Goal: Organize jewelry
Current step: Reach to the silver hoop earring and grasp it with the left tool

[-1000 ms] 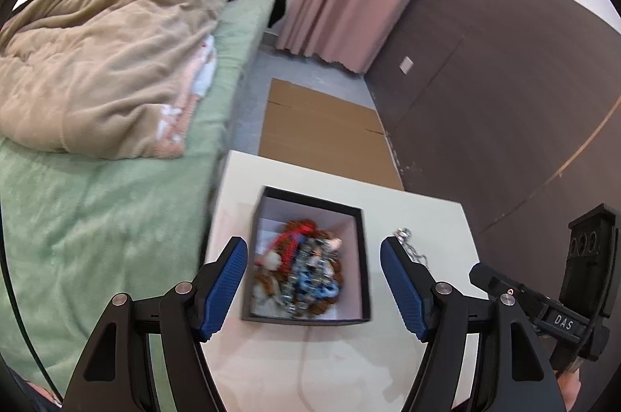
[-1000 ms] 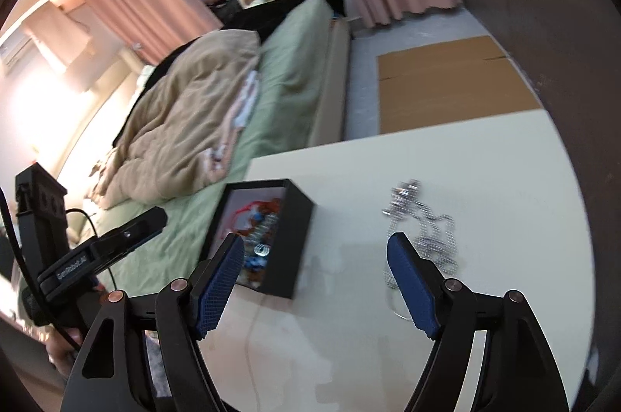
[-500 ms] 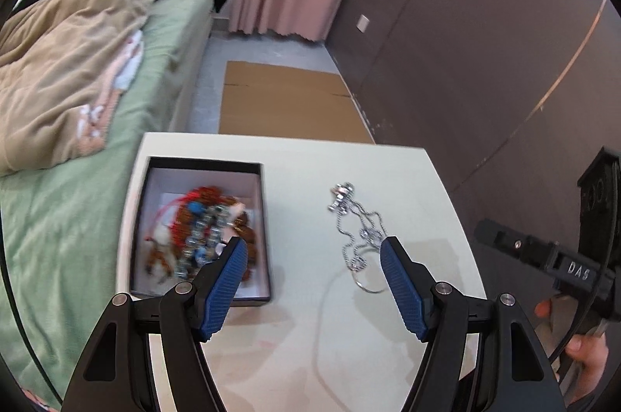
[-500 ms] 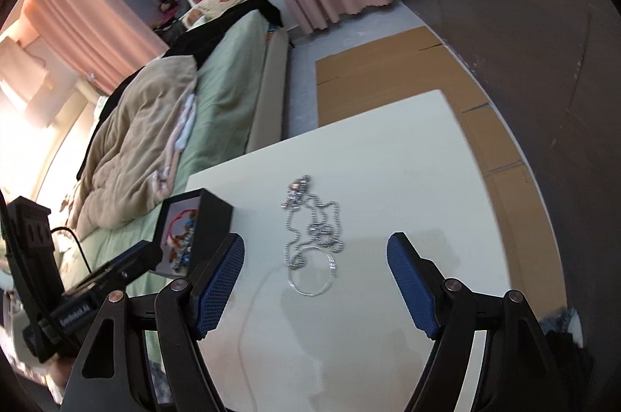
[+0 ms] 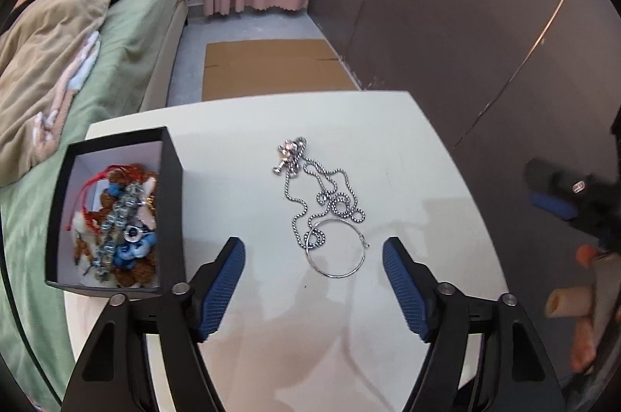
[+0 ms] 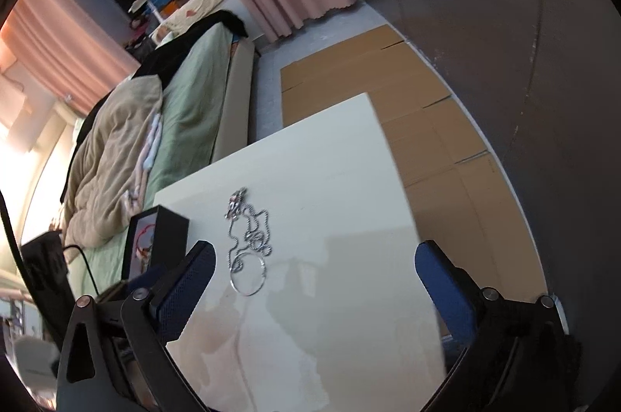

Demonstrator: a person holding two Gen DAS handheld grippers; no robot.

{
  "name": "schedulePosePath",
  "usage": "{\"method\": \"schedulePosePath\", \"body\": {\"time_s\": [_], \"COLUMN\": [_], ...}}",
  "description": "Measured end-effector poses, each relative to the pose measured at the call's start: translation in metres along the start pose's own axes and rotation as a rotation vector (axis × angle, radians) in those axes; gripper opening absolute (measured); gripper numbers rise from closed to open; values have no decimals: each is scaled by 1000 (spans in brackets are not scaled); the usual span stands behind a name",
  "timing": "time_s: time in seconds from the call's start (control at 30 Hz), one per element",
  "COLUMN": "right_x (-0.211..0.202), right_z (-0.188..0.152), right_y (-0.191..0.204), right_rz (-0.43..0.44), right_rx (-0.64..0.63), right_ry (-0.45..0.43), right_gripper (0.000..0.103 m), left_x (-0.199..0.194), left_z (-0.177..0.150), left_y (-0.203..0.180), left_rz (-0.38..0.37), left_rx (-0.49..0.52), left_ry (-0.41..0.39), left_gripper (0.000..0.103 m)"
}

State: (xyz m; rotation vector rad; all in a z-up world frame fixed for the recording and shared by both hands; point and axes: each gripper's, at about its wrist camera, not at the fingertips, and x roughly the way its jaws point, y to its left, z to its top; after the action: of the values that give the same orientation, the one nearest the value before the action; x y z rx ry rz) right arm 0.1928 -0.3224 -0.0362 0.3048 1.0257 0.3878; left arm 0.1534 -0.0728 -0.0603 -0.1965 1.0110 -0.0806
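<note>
Silver ball-chain necklace with a thin wire ring (image 5: pixel 326 206) lies loose on the white tabletop (image 5: pixel 248 148), at 12 o'clock of the left gripper (image 5: pixel 313 266), whose jaws have just been opening with nothing between them. From the right gripper (image 6: pixel 314 270), whose jaws likewise just spread wide and bare, it lies at 11 o'clock. Off at 9 o'clock from the chain, the open black cardboard box (image 5: pixel 172 194) holds a heap of red, brown and blue beaded jewelry (image 5: pixel 120 222).

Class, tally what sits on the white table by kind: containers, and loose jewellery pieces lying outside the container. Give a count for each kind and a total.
Containers: 1, the black box holding a tangle of beaded pieces.
Loose jewellery: 2, the silver chain and the thin silver hoop, overlapping on the table.
Total: 3
</note>
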Motion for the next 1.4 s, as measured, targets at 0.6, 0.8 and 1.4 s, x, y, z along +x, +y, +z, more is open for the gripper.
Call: {"method": "schedulePosePath", "body": {"time_s": [0.6, 0.8, 1.4], "right_x": [-6, -3, 15], "right_z": [5, 5, -1], "right_y": [-26, -23, -3], "right_rz": [8, -6, -12], "right_rx": [63, 55, 26], "right_ry": [9, 19, 55], "right_gripper": [103, 103, 103], "left_x": [59, 67, 45], "left_z": [-9, -10, -3], "left_y": [-27, -28, -8], "left_rz": [177, 198, 91], "left_rx": [18, 11, -14], "left_ry": [88, 67, 76], "left_gripper": [81, 82, 50]}}
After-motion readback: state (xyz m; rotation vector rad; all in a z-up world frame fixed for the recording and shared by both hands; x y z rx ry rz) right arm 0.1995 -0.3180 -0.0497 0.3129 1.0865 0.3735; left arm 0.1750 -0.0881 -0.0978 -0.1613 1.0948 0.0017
